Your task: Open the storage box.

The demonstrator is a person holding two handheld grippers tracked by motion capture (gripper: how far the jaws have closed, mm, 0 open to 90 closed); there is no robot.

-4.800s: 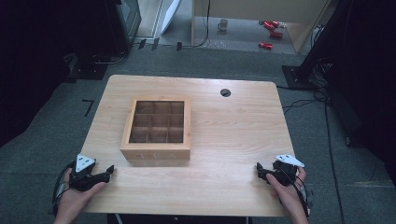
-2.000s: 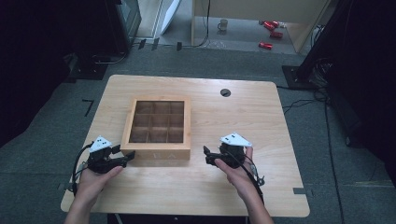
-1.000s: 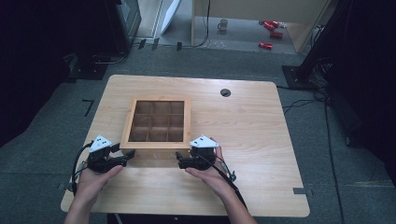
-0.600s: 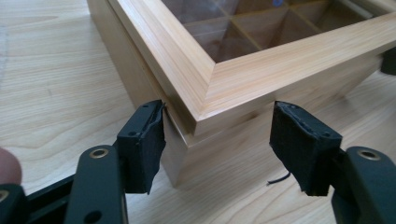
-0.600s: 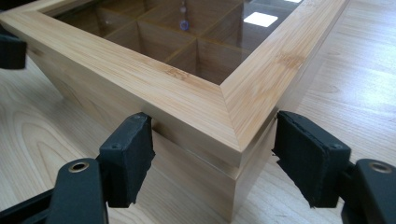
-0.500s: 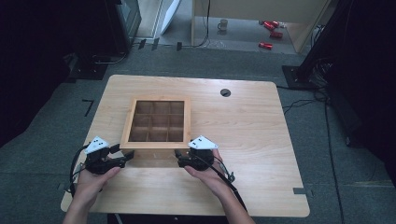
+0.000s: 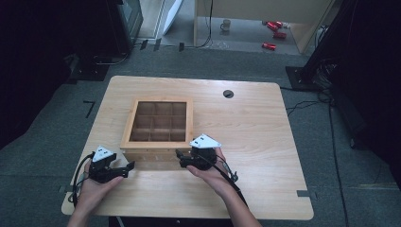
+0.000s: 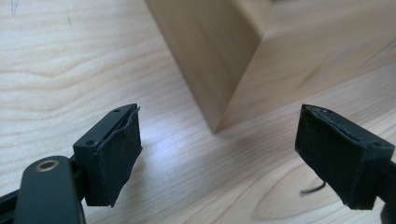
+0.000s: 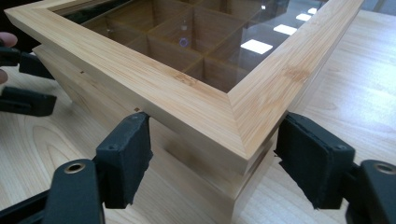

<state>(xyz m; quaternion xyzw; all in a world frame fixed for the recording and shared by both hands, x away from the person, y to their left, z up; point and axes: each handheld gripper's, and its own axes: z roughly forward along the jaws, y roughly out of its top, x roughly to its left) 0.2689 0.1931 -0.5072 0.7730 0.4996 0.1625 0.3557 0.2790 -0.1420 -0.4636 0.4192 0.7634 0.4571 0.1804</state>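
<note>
Hand-held grippers both open: right hand-held gripper [image 7: 182, 160] has closed in, straddling the glass-lidded wooden box's [image 7: 160, 124] near corner; left hand-held gripper [image 7: 126, 169] holds beside the other corner on the counter [image 7: 255, 137], suggesting a lift.

Lab: cables [image 7: 307, 101], black curtains [image 7: 42, 61].

Both hands have come forward from the table's near edge. The right gripper [image 9: 212, 163] now has the wooden box's [image 9: 243, 116] corner between its spread jaws. The left gripper [image 8: 217, 154] faces the other near corner, just ahead of its jaws.
</note>
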